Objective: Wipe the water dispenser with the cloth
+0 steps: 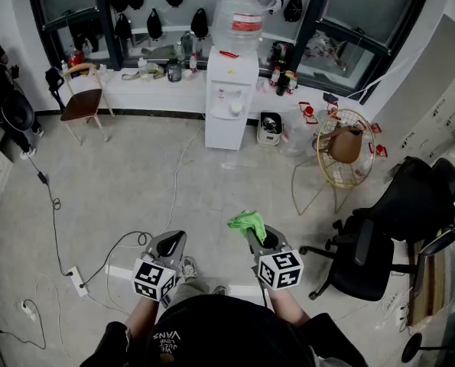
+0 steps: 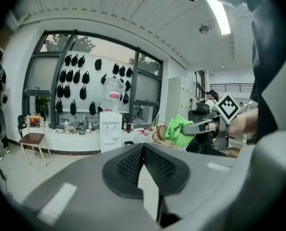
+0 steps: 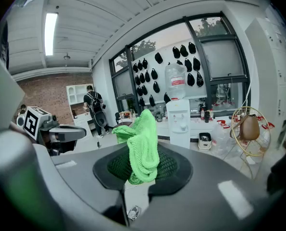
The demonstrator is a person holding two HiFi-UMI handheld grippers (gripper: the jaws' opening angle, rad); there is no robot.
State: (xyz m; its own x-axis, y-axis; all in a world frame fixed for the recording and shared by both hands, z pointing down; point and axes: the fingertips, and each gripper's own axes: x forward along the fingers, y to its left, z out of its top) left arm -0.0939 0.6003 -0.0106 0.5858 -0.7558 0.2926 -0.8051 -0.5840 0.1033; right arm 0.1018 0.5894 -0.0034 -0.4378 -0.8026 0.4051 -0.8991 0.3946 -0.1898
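The white water dispenser (image 1: 229,98) with a clear bottle on top stands against the far window counter; it also shows in the left gripper view (image 2: 110,129) and the right gripper view (image 3: 179,121). A bright green cloth (image 1: 247,223) is pinched in my right gripper (image 1: 255,235), bunched up between its jaws (image 3: 142,146). My left gripper (image 1: 168,242) is shut with nothing in it, its jaws meeting at the tip (image 2: 143,147). Both grippers are held low near the person's body, far from the dispenser. The cloth (image 2: 180,130) also shows in the left gripper view.
A wooden chair (image 1: 82,98) stands at the left wall, a gold wire rack with a brown vase (image 1: 343,147) at the right, and a black office chair (image 1: 380,235) nearer right. Cables and a power strip (image 1: 76,279) lie on the floor left. A person (image 3: 92,107) stands far off.
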